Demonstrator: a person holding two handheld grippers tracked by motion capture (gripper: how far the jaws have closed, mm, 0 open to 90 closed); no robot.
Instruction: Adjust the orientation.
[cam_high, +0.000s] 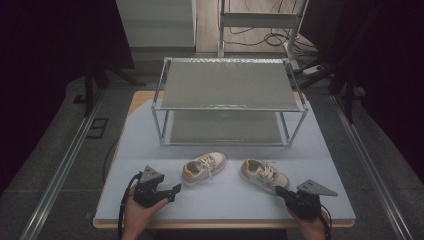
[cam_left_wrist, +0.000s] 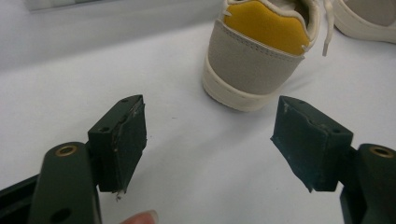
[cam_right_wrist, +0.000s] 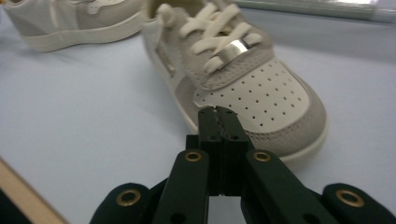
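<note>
Beige suede child's sneaker with yellow heel lining (cam_left_wrist: 261, 51) lies on the desk (cam_high: 225, 200), heel toward the left hand-held gripper (cam_left_wrist: 210, 144), whose jaws gape; the right hand-held gripper (cam_right_wrist: 218, 116) is closed, empty, at the other sneaker's (cam_right_wrist: 243, 84) toe.

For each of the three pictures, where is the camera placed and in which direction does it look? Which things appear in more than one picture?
High view: above the person's side, looking forward and down on the table, metal rack, both shoes; both hands and grippers show.
Left gripper view: on the left gripper, jaws wide apart, facing the left shoe at its yellow heel; a fingertip shows.
Right gripper view: on the right gripper, jaws together, at the right shoe toe.
Shared: both shoes appear in both gripper views.
</note>
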